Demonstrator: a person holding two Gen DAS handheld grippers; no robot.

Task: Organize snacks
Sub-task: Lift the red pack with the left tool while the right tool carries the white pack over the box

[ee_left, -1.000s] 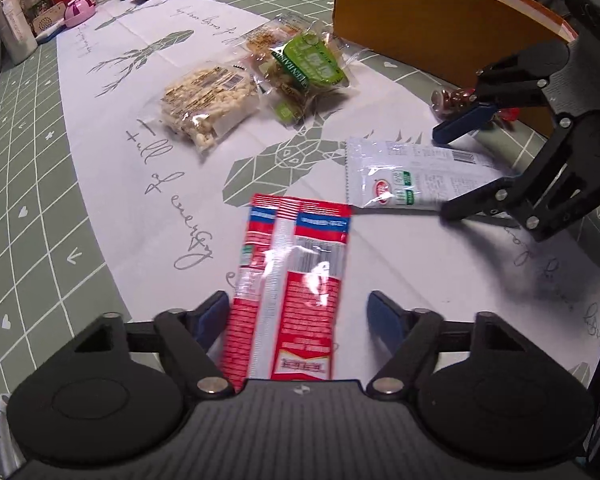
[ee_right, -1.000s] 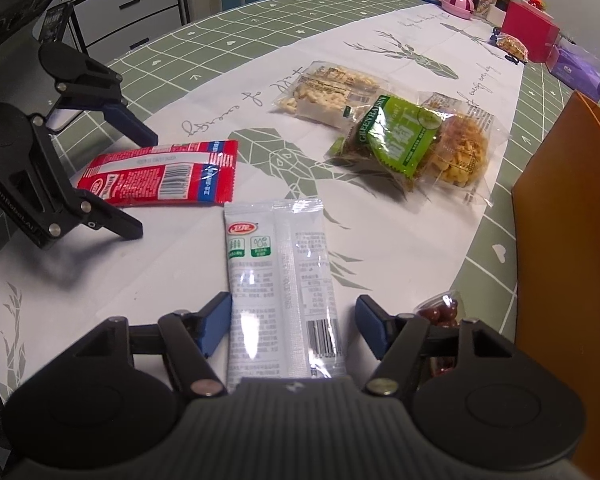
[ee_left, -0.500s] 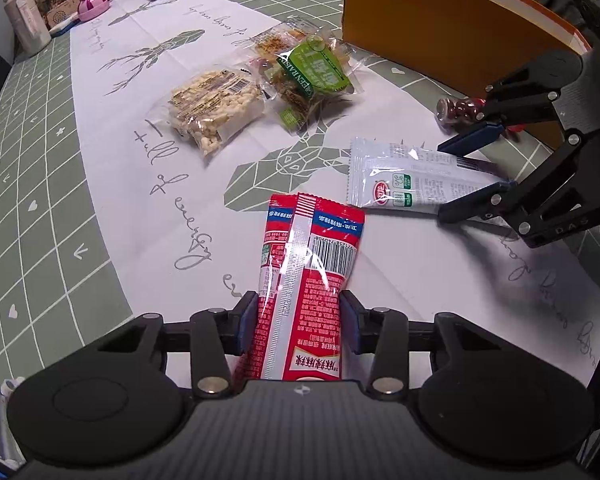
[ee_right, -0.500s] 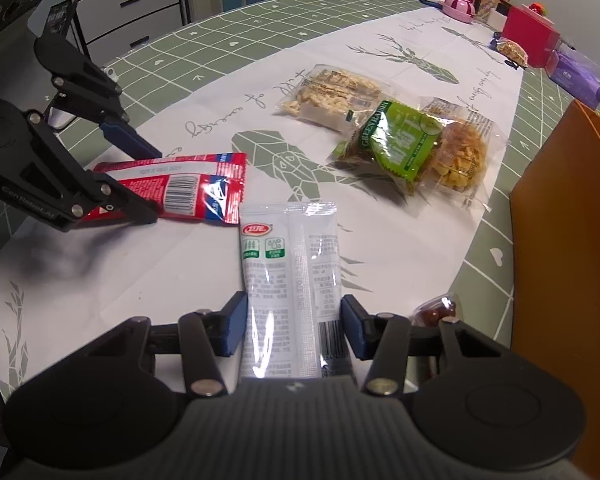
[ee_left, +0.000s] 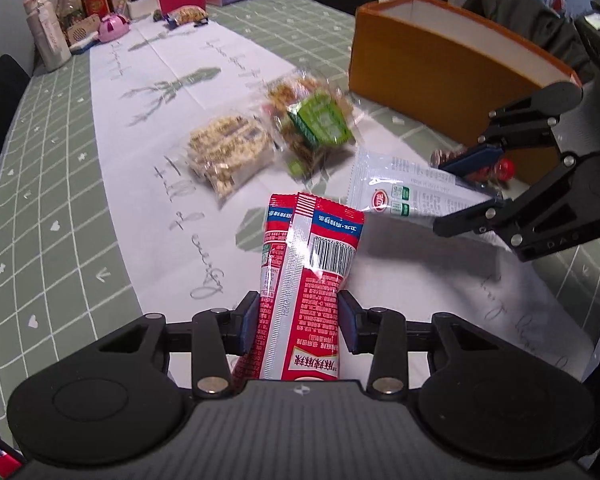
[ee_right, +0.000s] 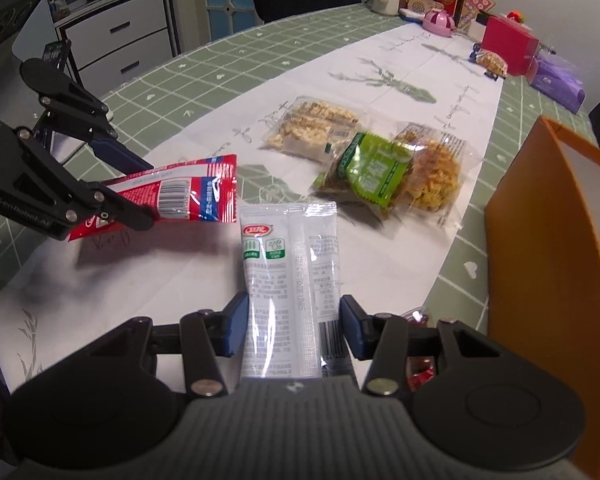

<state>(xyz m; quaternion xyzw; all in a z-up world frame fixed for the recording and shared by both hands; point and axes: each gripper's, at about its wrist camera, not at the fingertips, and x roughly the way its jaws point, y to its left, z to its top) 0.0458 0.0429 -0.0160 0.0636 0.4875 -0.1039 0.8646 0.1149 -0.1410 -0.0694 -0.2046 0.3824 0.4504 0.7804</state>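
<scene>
My left gripper (ee_left: pixel 298 324) is shut on a red snack packet (ee_left: pixel 306 264) and holds it lifted off the table; the packet also shows in the right wrist view (ee_right: pixel 188 196). My right gripper (ee_right: pixel 292 326) is shut on a white snack packet (ee_right: pixel 290 260), raised above the cloth; it shows in the left wrist view (ee_left: pixel 412 196) too. A clear bag of pale puffs (ee_left: pixel 228 152), a green-labelled bag (ee_left: pixel 320 124) and a bag of orange snacks (ee_right: pixel 432 172) lie on the white runner. An orange box (ee_left: pixel 440 64) stands open at the right.
A small bag of red sweets (ee_right: pixel 420 360) lies beside the orange box (ee_right: pixel 548 272). Bottles, a red box (ee_right: pixel 508 44) and a purple pack (ee_right: pixel 556 76) crowd the far end of the green checked tablecloth (ee_left: pixel 52 168). A white drawer unit (ee_right: pixel 116 44) stands beyond the table.
Both grippers closed on their packets, which were lying flat a second ago, and lifted them off the table. The view has risen and tilted toward the far end.
</scene>
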